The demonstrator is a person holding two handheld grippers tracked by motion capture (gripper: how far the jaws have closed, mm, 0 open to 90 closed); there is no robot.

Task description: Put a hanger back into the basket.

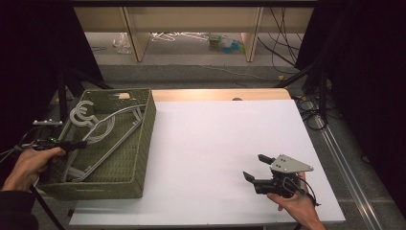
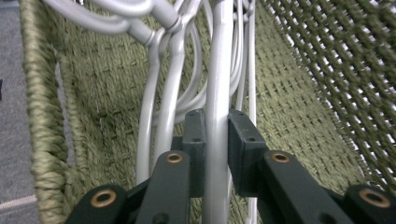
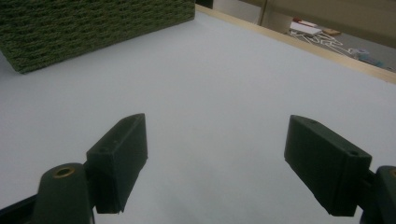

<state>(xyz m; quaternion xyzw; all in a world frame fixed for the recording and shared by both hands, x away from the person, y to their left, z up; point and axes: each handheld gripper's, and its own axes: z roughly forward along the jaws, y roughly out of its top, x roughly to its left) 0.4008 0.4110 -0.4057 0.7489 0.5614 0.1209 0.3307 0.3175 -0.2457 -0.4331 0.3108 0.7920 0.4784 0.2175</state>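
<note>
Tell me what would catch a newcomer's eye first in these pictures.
First, the green woven basket at the left edge of the white table, holding a tangle of pale grey hangers. The left gripper reaches into it, shut on one hanger's bar. At the table's near right, the right gripper waits open over the bare surface.

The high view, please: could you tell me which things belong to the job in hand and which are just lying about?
In the job:
- hangers
- green woven basket
- left gripper, clamped on one hanger
- right gripper, open

Lying about:
- floor clutter
- cables
</note>
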